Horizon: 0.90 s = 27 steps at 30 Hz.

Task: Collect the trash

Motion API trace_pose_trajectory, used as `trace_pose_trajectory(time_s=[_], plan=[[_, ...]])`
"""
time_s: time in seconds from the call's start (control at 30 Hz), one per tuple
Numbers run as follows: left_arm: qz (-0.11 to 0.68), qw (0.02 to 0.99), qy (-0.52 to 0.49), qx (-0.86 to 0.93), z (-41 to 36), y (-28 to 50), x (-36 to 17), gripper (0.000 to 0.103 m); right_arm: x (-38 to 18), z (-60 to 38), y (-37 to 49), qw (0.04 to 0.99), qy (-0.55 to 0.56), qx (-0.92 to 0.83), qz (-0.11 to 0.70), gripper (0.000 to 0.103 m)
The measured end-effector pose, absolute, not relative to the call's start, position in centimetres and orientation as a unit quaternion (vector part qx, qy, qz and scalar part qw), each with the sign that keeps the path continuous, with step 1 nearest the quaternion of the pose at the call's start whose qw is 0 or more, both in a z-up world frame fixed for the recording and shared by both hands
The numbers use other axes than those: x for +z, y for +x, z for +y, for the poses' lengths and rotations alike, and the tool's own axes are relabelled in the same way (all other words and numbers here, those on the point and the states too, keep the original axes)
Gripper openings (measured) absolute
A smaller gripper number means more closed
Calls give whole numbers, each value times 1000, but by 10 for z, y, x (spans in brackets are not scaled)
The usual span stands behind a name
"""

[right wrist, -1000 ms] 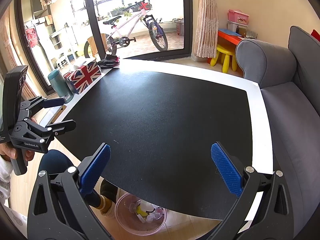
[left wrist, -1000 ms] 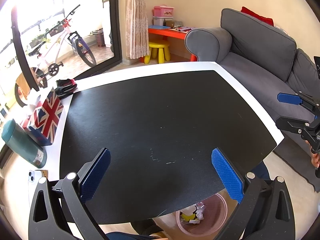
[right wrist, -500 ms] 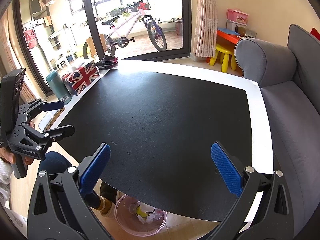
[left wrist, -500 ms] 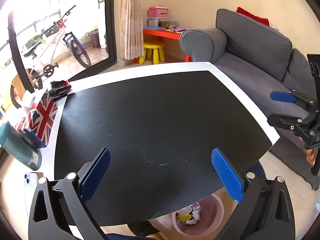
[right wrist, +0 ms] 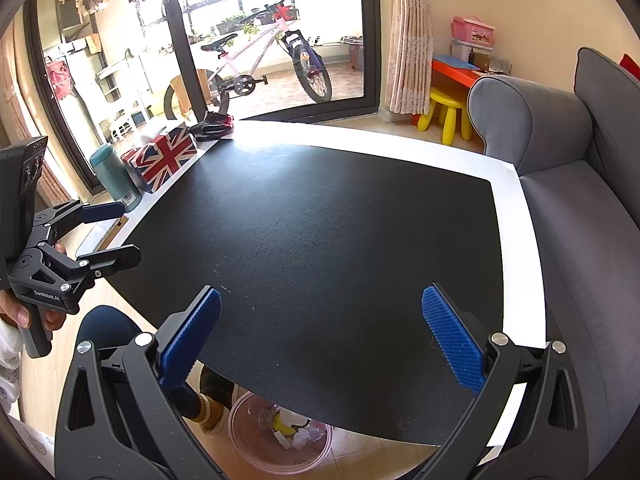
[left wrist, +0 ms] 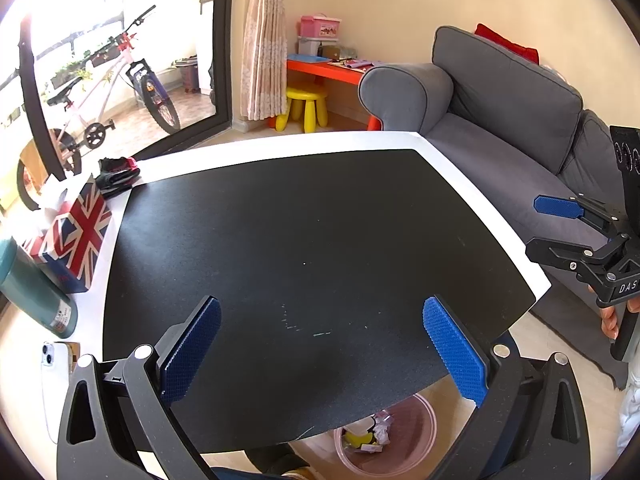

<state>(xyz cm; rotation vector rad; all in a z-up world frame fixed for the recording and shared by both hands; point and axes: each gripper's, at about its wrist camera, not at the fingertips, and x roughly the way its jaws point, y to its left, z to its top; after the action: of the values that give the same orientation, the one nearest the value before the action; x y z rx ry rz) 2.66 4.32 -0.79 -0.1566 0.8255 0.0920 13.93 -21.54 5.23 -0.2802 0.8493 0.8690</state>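
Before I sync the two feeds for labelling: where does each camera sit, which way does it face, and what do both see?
Left wrist: on the left gripper, facing across the black mat toward the sofa; the right gripper shows at the right edge.
Right wrist: on the right gripper, facing the balcony door and bicycle; the left gripper and a hand show at the left.
Shared: mat, flag box, pink bin below the table.

We see a matt black mat (left wrist: 312, 248), faintly grainy, on the smooth white table (left wrist: 280, 148). Beside it, the sofa (left wrist: 500, 92) looks like grey woven cloth; below, the bin (right wrist: 256, 452) is translucent pink plastic.
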Motion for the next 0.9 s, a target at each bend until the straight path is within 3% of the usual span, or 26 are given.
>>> trace_pose_trajectory(time_s=[0.9], plan=[[403, 911, -73, 45, 47, 26, -8, 97, 52, -216, 140, 812, -131, 407, 398, 99]])
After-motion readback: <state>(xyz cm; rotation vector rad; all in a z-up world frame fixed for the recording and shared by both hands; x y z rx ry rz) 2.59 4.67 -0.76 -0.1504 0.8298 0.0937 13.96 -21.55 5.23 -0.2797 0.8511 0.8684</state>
